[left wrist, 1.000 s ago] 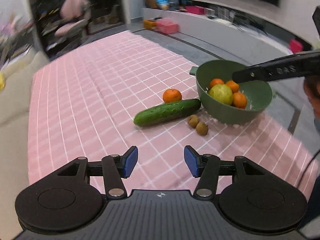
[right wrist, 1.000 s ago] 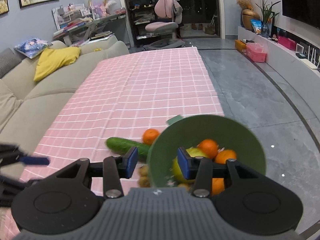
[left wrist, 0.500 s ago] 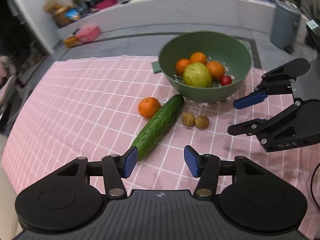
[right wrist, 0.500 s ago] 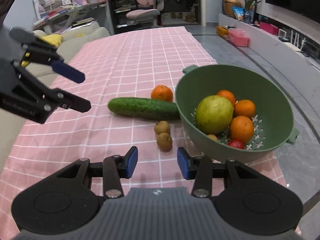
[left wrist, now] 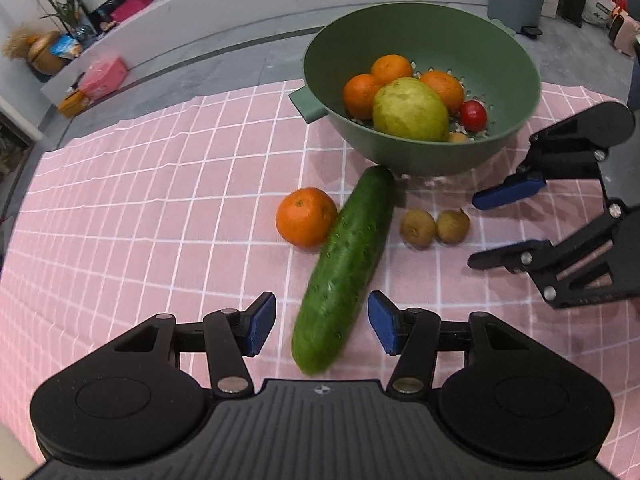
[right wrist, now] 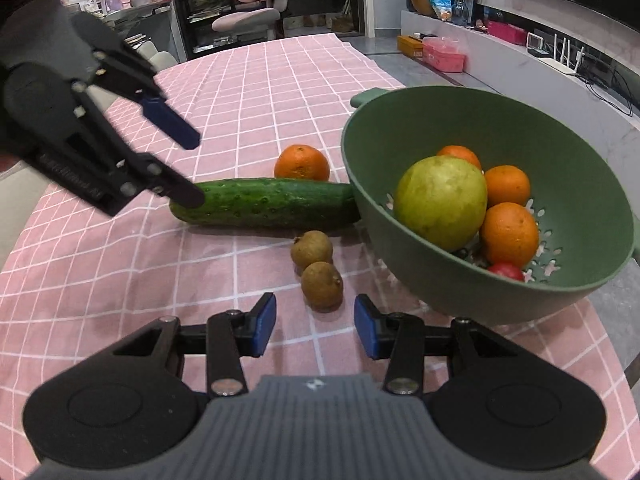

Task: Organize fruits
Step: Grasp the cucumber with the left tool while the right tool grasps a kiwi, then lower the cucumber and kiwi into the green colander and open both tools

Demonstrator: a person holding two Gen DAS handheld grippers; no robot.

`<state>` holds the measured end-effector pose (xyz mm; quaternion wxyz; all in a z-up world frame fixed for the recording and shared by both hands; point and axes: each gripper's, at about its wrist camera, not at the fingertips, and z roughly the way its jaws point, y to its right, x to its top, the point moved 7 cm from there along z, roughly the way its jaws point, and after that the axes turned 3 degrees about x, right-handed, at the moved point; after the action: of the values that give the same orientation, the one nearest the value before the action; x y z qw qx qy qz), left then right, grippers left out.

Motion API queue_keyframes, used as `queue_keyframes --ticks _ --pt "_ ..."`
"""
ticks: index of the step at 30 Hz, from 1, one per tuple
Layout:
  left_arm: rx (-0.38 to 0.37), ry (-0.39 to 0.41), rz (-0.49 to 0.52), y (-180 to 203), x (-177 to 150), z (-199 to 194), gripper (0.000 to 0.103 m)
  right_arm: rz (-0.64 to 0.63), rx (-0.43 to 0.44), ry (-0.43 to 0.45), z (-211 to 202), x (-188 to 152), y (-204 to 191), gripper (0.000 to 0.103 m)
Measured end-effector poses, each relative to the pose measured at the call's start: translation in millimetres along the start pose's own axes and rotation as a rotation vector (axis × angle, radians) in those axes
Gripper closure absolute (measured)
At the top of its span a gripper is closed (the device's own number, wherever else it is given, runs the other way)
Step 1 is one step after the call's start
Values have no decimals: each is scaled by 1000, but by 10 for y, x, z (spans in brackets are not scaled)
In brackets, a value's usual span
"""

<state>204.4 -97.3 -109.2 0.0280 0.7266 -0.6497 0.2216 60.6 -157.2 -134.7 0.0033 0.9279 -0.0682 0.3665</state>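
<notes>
A green colander bowl [left wrist: 512,60] [right wrist: 580,136] holds three oranges, a large yellow-green fruit [left wrist: 410,110] [right wrist: 440,202] and a small red fruit. On the pink checked cloth lie a cucumber [left wrist: 346,258] [right wrist: 272,202], a loose orange [left wrist: 306,216] [right wrist: 302,162] and two small brown fruits [left wrist: 418,228] [right wrist: 322,284]. My left gripper [left wrist: 322,326] is open, its jaws on either side of the cucumber's near end, not touching. My right gripper [right wrist: 315,324] is open and empty just before the nearer brown fruit.
The pink cloth [left wrist: 140,208] covers the table; the bowl stands near its edge above grey floor. A low white ledge with pink boxes [left wrist: 104,78] runs behind. A beige sofa and a pink chair [right wrist: 248,4] lie past the table's far end.
My left gripper has swung round and closed in on the cucumber's near end. My right gripper has pulled back from above the bowl and come down toward the two brown fruits.
</notes>
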Motion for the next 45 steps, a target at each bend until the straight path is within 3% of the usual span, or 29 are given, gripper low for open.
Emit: queue_keyframes --ticks 4,13,19,21,23,29,32,45 --pt "-99 -56 15 11 32 193 32 -2 15 14 28 21 34 62" --pt "-152 -90 59 79 134 473 32 -13 31 11 104 30 20 65" --pt "-194 -105 32 80 158 592 36 -25 25 15 106 29 12 77" --pt "-198 -100 29 71 168 582 46 -26 22 18 104 26 8 80" --pt "-189 -91 35 64 176 567 53 -28 21 18 99 25 5 81" --pt "-151 -76 54 125 151 513 57 -21 16 5 90 32 -1 81" --pt "-158 -72 20 138 111 458 58 -27 18 3 64 45 -8 81" --pt "-51 -38 -143 230 -205 -43 60 -75 63 0 -219 101 -65 81"
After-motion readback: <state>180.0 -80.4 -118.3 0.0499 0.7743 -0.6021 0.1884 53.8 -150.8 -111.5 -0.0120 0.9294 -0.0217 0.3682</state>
